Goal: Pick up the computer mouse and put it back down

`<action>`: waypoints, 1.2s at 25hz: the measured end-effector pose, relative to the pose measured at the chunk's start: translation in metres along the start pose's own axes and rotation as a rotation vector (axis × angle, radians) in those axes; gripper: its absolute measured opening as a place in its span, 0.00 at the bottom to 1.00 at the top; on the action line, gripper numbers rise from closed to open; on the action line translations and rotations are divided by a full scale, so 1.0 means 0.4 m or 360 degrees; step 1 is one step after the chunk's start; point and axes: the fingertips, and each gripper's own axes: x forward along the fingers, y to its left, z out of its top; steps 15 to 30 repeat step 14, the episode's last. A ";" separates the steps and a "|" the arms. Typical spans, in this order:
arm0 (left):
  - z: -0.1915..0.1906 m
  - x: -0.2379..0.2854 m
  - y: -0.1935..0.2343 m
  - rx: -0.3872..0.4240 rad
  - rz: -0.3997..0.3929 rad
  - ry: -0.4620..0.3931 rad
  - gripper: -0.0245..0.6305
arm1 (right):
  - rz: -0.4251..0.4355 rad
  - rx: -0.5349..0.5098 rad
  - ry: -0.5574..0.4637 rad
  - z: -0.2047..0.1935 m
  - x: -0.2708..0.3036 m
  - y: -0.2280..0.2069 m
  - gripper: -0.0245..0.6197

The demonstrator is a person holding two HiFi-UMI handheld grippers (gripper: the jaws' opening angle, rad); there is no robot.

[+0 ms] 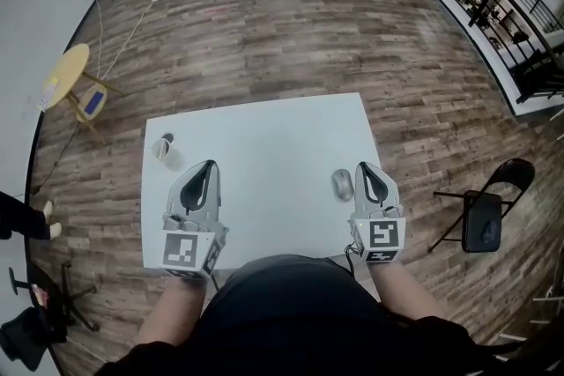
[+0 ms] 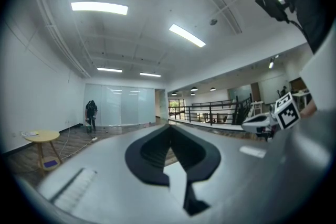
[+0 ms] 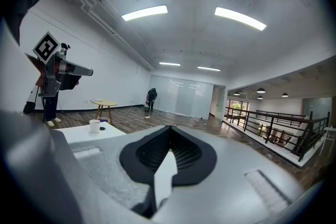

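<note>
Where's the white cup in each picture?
Head view: the white cup stands by the white table's left edge, toward the far corner.
Left gripper view: not in it.
Right gripper view: the cup is low at the left, on the table corner.
Shared landmark: the round yellow table shows in all three.

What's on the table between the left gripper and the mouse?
Nothing. The head view shows only bare white table between the left gripper and the mouse.
</note>
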 end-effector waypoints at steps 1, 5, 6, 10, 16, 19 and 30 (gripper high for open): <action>-0.001 -0.001 0.001 -0.0006 0.0003 0.0001 0.04 | 0.0002 -0.0002 0.0002 0.000 -0.001 0.002 0.04; -0.010 -0.010 0.021 -0.0027 0.0034 0.0011 0.04 | -0.0001 -0.0005 0.0001 0.003 0.002 0.009 0.04; -0.008 -0.011 0.025 -0.0030 0.0041 0.0003 0.04 | -0.0002 -0.0007 0.0001 0.004 0.001 0.008 0.04; -0.001 -0.015 0.024 -0.0012 0.0032 -0.0019 0.04 | 0.0000 -0.0004 0.0000 0.003 0.001 0.006 0.04; -0.003 -0.023 0.026 -0.0017 0.0048 0.0005 0.04 | 0.0006 -0.0005 -0.0003 0.006 0.002 0.014 0.04; -0.003 -0.023 0.026 -0.0017 0.0048 0.0005 0.04 | 0.0006 -0.0005 -0.0003 0.006 0.002 0.014 0.04; -0.003 -0.023 0.026 -0.0017 0.0048 0.0005 0.04 | 0.0006 -0.0005 -0.0003 0.006 0.002 0.014 0.04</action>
